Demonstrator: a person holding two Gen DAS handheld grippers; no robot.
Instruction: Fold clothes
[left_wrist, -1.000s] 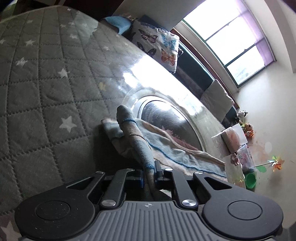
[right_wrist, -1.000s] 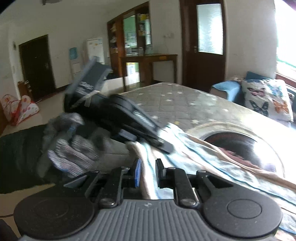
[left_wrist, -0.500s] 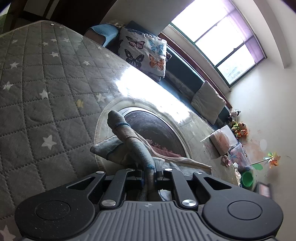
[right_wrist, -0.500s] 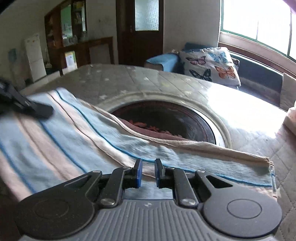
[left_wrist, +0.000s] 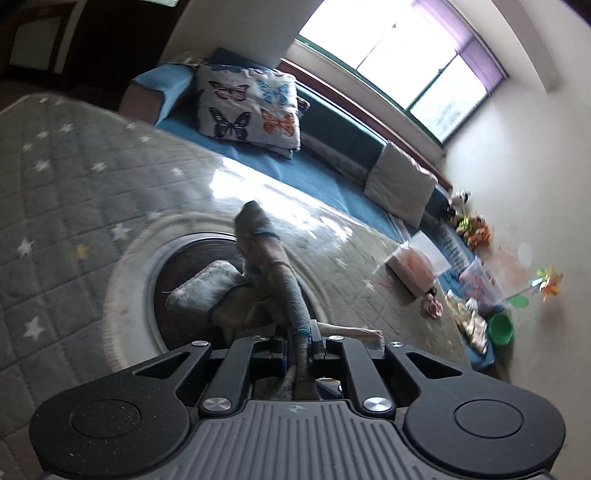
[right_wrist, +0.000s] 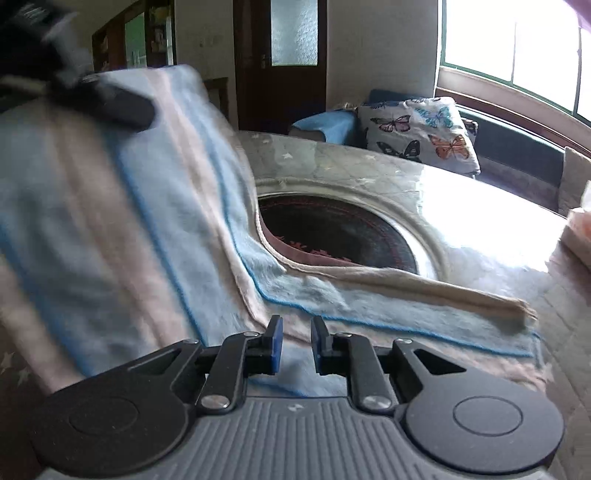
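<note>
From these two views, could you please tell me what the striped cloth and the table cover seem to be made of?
Striped cloth: soft, matte, fuzzy-napped fabric, probably cotton terry; it drapes limply. Table cover: grey quilted fabric with stitched diamonds and stars; a glossy glare suggests a clear sheet over it, perhaps plastic or glass.

Blue-and-beige striped towel (right_wrist: 155, 236), one end lifted, the rest lying flat.
</note>
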